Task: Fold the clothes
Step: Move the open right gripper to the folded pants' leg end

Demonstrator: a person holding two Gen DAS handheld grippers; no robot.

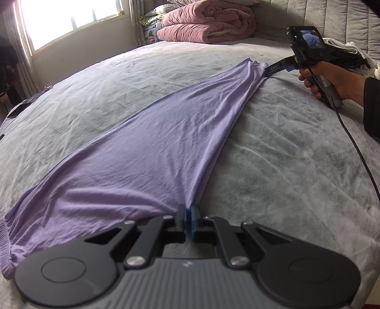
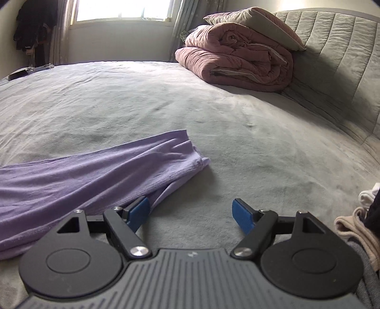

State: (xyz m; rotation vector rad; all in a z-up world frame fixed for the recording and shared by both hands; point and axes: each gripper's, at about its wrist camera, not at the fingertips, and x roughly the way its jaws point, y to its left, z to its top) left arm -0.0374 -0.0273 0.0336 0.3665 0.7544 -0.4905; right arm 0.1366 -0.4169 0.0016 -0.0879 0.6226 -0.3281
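The left gripper (image 1: 189,219) is pinching the near edge of the purple garment (image 1: 147,152), its blue pads pressed together on the cloth. The garment is lying stretched across the grey bed (image 1: 273,166) toward the right gripper (image 2: 191,214), whose fingers are spread wide, empty, just beside the garment's far end. A hand (image 1: 332,80) is gripping its handle. A pink quilt (image 2: 237,64) is sitting folded by the headboard (image 2: 344,59).

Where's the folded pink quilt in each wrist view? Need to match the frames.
Left wrist: pink quilt at top centre, at the far end of the bed against the headboard.
Right wrist: pink quilt upper right of centre, under a pillow.
Shared landmark: the bright window left of it.
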